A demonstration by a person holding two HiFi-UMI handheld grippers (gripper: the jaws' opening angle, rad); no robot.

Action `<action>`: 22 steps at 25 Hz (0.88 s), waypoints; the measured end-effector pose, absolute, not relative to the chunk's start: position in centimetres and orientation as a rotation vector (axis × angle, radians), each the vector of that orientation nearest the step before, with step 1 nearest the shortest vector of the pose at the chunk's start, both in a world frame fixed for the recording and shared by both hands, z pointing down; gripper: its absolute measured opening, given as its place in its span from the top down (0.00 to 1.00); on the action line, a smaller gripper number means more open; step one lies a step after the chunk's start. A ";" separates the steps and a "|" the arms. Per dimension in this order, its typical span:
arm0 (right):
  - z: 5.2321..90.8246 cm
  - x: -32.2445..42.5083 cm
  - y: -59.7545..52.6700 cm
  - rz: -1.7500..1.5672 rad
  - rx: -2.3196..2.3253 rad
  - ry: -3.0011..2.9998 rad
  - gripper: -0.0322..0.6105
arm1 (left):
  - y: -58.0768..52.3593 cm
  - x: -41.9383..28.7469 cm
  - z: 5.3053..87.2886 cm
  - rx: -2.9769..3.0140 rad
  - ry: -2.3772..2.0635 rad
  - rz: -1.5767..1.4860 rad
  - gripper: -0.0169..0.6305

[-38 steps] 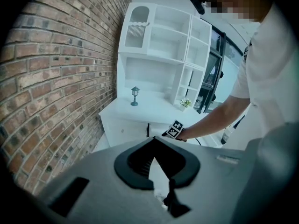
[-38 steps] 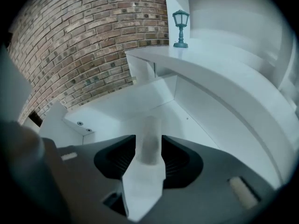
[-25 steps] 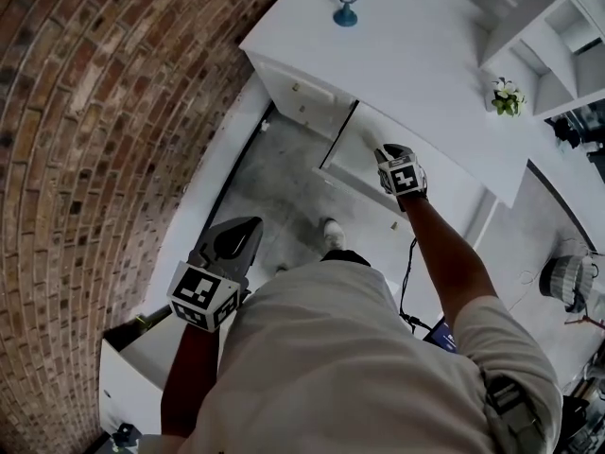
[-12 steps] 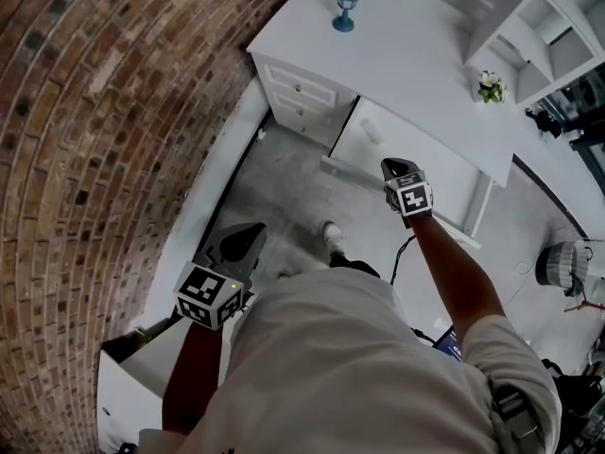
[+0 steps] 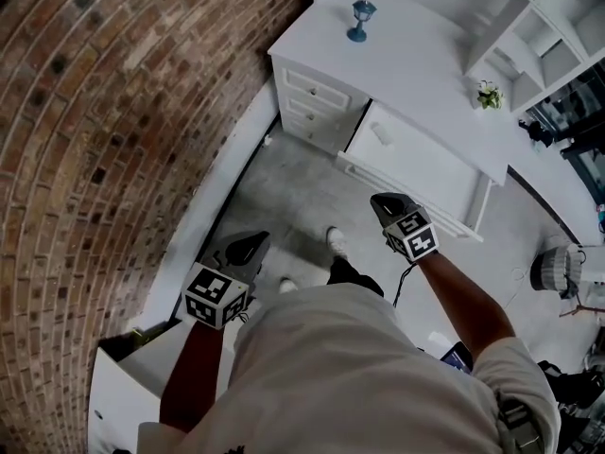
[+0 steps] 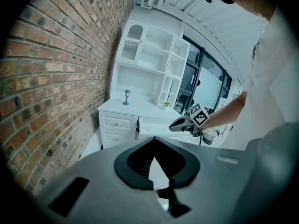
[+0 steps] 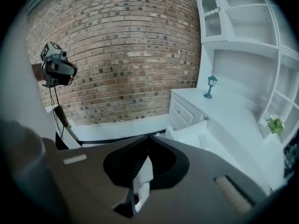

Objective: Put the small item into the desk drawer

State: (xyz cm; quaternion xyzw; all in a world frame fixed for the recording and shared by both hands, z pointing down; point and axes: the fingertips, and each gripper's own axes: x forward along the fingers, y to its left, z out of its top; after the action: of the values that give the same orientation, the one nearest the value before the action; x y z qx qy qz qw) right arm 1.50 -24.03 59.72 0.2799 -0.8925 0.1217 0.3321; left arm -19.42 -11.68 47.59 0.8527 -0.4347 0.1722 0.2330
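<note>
Down from the head view: the white table (image 5: 416,55) stands against the brick wall (image 5: 113,112). Its wide drawer (image 5: 444,173) is pulled out over the floor. The small item (image 5: 381,132), a pale little block, lies inside, toward the end beside the stack of side drawers (image 5: 307,102). I'd call the drop made, with the drawer not yet pushed in.

The right hand-held gripper (image 5: 382,202) hangs just in front of the drawer's front edge, clear of it. The left hand-held gripper (image 5: 253,241) sits low by the person's side, well apart from the table — idle, by the look of it. A blue lamp figurine (image 5: 360,19) and a small potted plant (image 5: 488,94) stand on the tabletop, out of the way.

Left gripper view: the jaws meet at the tips with nothing between them. Beyond them are the open drawer and the other gripper.

Right gripper view: the jaws are closed and empty, aimed toward the drawer, where the small item (image 7: 204,141) rests on the bottom. They may be closed to nudge the front shut, but that's only a guess.

Writing: none legible — just black-and-white square markers on the gripper cubes.
</note>
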 end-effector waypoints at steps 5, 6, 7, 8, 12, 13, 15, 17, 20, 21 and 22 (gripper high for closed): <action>56.4 -2.1 -18.3 0.318 0.673 -2.392 0.93 | -8.7 -21.3 47.3 2.347 -1.201 0.454 0.96; 55.9 -2.7 -17.3 0.318 0.667 -2.403 0.93 | -8.1 -21.6 47.4 2.349 -1.195 0.458 0.96; 55.5 -3.4 -16.3 0.321 0.662 -2.412 0.93 | -7.4 -21.9 47.6 2.349 -1.190 0.463 0.96; 55.2 -4.0 -15.4 0.325 0.658 -2.421 0.93 | -6.7 -22.2 47.9 2.350 -1.185 0.468 0.96; 54.0 -6.0 -12.0 0.332 0.634 -2.452 0.93 | -4.2 -23.0 48.5 2.340 -1.174 0.473 0.96; 53.6 -6.4 -11.3 0.329 0.626 -2.462 0.93 | -3.6 -23.1 48.5 2.339 -1.171 0.470 0.96; 52.9 -7.3 -9.9 0.316 0.607 -2.481 0.93 | -2.9 -23.2 48.4 2.346 -1.169 0.457 0.96; 52.1 -8.0 -8.8 0.298 0.584 -2.497 0.93 | -2.2 -23.3 48.2 2.351 -1.173 0.444 0.96; 50.6 -9.0 -7.4 0.269 0.551 -2.520 0.93 | -1.5 -23.5 48.1 2.353 -1.178 0.428 0.96; 50.2 -9.3 -6.9 0.259 0.541 -2.528 0.93 | -1.2 -23.5 48.1 2.355 -1.177 0.424 0.96; 49.8 -9.6 -6.5 0.250 0.532 -2.537 0.93 | -1.0 -23.5 48.1 2.358 -1.177 0.422 0.96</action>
State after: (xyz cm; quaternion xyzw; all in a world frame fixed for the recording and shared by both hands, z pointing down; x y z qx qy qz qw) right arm -9.61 -6.54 49.78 0.1968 -0.9392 0.0925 0.2655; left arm -23.52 -0.95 48.05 0.8589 -0.4287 0.1538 0.2341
